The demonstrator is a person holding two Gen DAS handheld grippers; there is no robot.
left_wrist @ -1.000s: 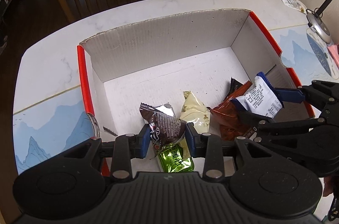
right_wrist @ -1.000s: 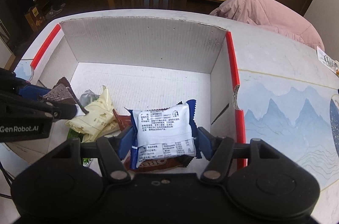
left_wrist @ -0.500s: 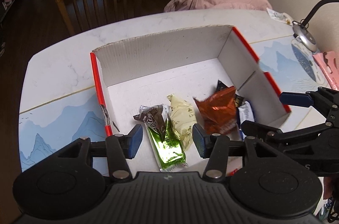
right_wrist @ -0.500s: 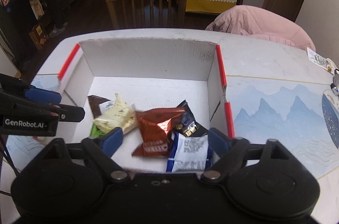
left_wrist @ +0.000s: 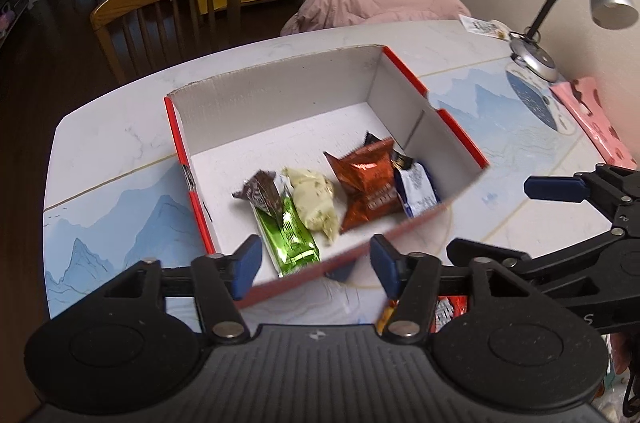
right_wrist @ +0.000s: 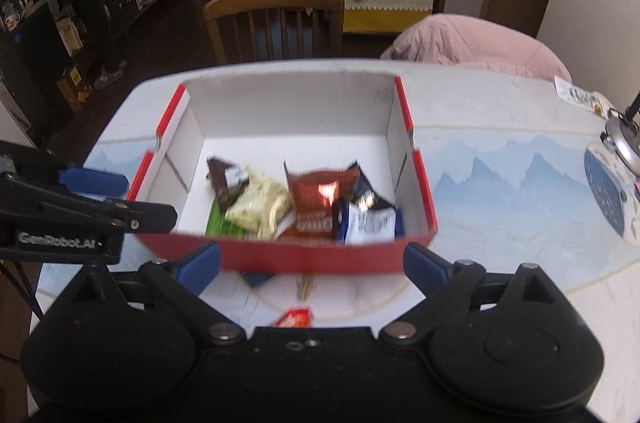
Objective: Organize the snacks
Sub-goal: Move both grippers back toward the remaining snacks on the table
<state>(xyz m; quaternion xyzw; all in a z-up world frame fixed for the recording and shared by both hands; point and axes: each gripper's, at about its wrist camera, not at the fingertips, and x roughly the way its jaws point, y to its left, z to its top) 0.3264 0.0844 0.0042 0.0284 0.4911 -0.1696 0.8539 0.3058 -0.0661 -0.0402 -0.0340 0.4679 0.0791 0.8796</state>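
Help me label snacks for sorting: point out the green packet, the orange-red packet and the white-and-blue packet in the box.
green packet (left_wrist: pixel 290 237): left wrist view, lower half of wrapper.
orange-red packet (left_wrist: pixel 366 183): left wrist view, middle of front.
white-and-blue packet (right_wrist: pixel 370 225): right wrist view, white printed face.

Red-edged white box; green, cream, rust-orange wrappers.

Left wrist view: above the near-left corner of the red-edged box, angled steeply down and right across it, close range. Right wrist view: above the middle of the near wall of the box, facing squarely over it toward the wooden chair beyond. Both views share the box interior, surrounding tabletop, chair.
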